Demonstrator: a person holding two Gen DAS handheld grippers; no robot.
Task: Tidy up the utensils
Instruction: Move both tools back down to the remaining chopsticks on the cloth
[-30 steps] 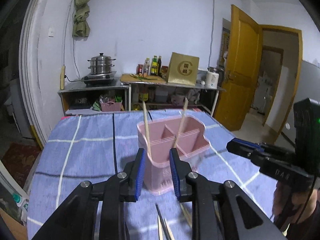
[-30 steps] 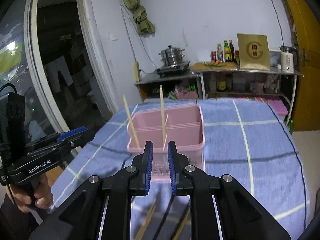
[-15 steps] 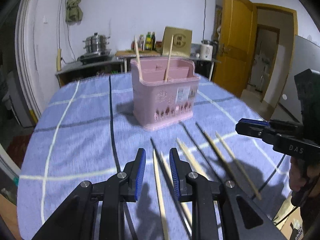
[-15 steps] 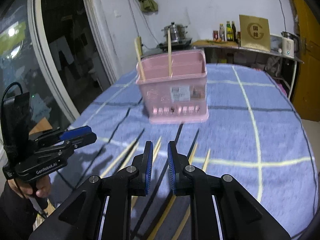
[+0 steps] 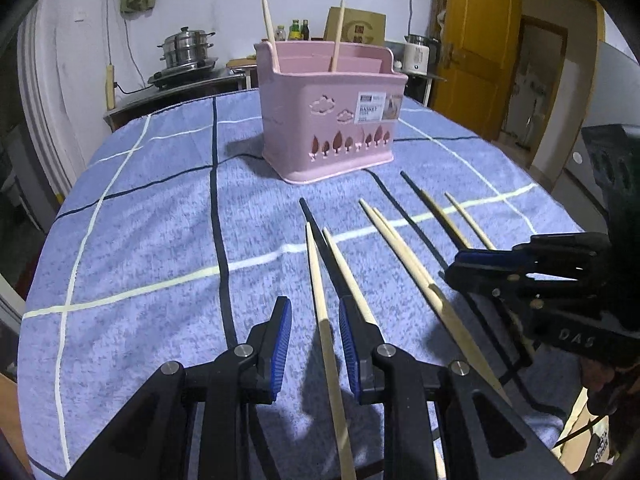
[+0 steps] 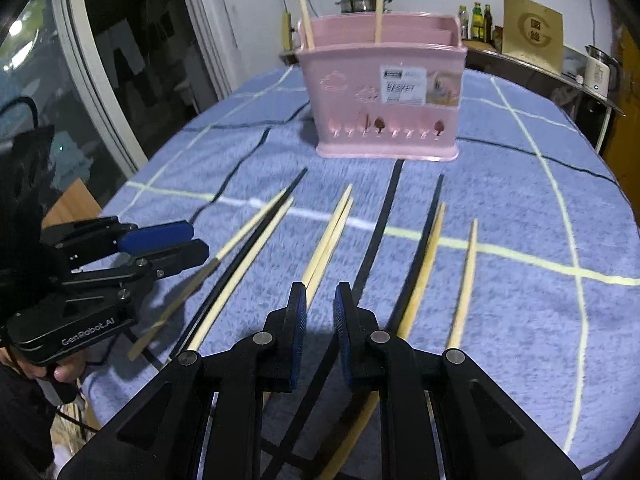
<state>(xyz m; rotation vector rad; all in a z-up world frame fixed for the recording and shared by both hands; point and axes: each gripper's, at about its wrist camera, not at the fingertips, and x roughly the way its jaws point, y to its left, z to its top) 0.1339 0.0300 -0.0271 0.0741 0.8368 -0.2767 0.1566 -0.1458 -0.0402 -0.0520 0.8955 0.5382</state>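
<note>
Left wrist view: left gripper [image 5: 315, 334] jaws are a little open around a light, thin, slippery chopstick [image 5: 320, 300], not holding it. Grab its middle. Right gripper [image 6: 320, 334] jaws are a little open and empty. The pink basket [image 5: 330, 120] sits at 12 o'clock.

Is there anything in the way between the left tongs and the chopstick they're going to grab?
No. The left tongs are open, with a pale chopstick lying on the blue cloth right between their fingers. Nothing visible blocks it.
</note>
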